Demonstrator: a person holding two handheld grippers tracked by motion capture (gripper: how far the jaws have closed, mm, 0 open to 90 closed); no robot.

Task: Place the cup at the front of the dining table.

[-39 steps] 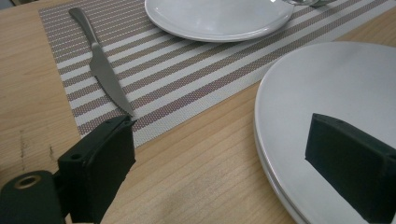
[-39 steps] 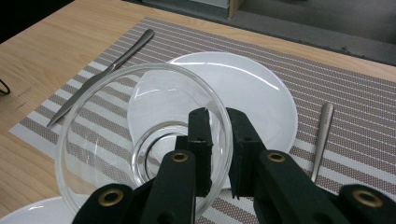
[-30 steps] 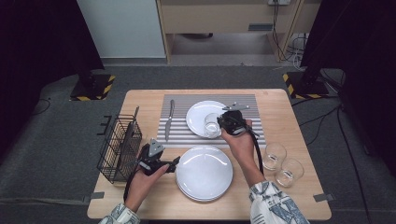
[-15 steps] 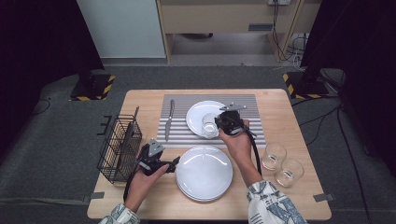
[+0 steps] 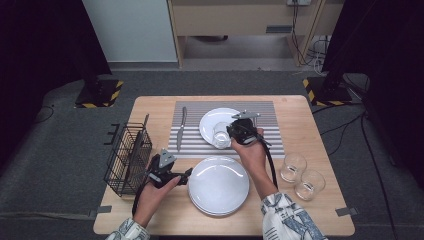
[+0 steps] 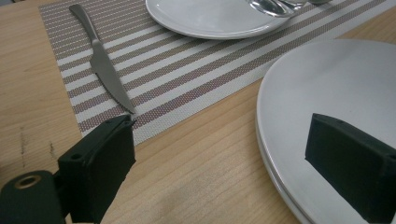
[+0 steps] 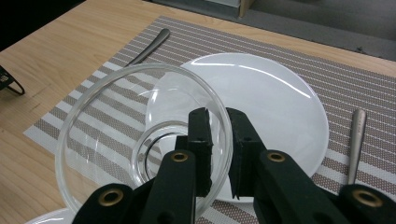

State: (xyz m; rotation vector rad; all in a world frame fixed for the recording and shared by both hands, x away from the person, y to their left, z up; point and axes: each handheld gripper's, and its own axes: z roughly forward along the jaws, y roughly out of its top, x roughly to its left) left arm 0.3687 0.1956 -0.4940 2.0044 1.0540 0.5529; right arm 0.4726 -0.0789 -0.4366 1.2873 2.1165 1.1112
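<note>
- Right gripper [image 7: 218,140]: jaws clamped on the rim of a clear glass [image 7: 140,140], one jaw inside the wall, one outside.
- The glass is tilted, held above the near-left edge of the small plate [image 7: 261,102] on the striped placemat [image 5: 280,125], toward the desk's far side.
- Left gripper [image 6: 224,163]: jaws spread, nothing between them, low over the desk [image 6: 196,158] at the left rim of the large plate [image 6: 336,84] near the front edge.
- Knife [image 6: 100,58] lies on the placemat's left end.

Bright even overhead light, dark surroundings, soft shadows, sharp focus
</note>
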